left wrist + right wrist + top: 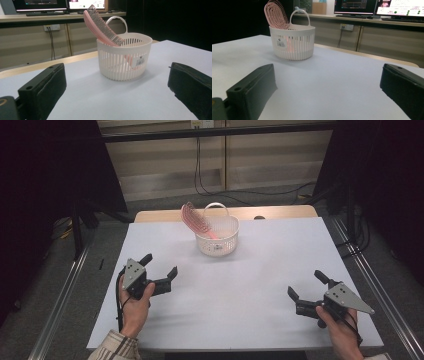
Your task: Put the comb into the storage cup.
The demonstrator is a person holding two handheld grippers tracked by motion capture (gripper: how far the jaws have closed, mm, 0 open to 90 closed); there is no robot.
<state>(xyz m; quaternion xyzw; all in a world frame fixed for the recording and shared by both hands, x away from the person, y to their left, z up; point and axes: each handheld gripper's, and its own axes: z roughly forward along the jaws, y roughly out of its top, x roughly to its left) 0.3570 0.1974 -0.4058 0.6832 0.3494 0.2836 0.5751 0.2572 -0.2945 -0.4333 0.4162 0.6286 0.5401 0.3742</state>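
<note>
We judged job approx done: pink brush (pixel 196 221) sat handle-down in white basket (pixel 220 241), upper centre of high view, head leaning over rim. Left gripper (pixel 160 267) lower left, right gripper (pixel 307 286) lower right, both w/ jaws apart, holding nothing. Nothing left that we saw.

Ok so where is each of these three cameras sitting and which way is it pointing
High view: above the person's side, looking forward and down on the white table; both forearms, left gripper and right gripper enter from below.
Left gripper view: on the left gripper, low over the table, facing the white basket with the pink hairbrush; its two black jaws stand wide apart.
Right gripper view: on the right gripper, low, facing the same basket from its other side; jaws wide apart.
Shared: basket and brush appear in all three.
</note>
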